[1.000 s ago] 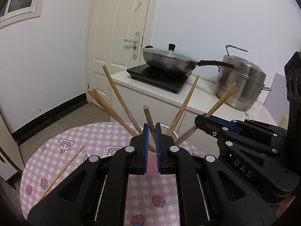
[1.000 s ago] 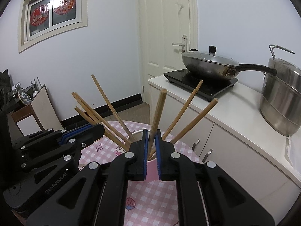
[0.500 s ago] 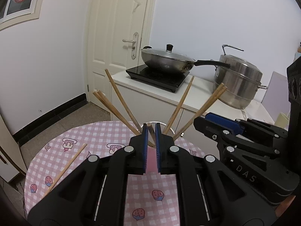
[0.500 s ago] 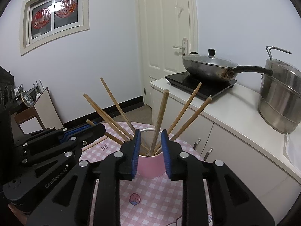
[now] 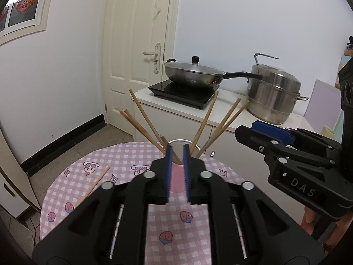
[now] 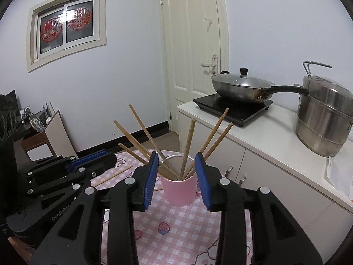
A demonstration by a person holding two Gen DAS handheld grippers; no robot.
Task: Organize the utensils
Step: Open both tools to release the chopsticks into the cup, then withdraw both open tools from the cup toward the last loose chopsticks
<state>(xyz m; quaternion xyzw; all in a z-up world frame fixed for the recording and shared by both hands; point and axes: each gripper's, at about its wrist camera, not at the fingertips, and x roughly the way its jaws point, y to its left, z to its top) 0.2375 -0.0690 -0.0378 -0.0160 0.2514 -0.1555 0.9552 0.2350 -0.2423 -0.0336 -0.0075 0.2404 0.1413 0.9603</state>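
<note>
Bamboo chopsticks fan out of a pink cup on the checked pink cloth of a round worktop, with most of the sorting apparently done. One loose chopstick lies flat on the cloth to the cup's left, and a second one seems to rest nearby, partly hidden in the right wrist view.

The right hand-held gripper is poised just short of the cup with its blue pads spread wide and nothing between them. The left hand-held gripper points level at the cup with only a narrow gap between its pads, and it appears empty, though one chopstick inside the cup shows just beyond the tips.

The likely next move is a reach down and left to the loose chopstick, which calls for a low, flat pinch against the cloth. A lidded wok and steel steamer pot sit on the counter behind.
</note>
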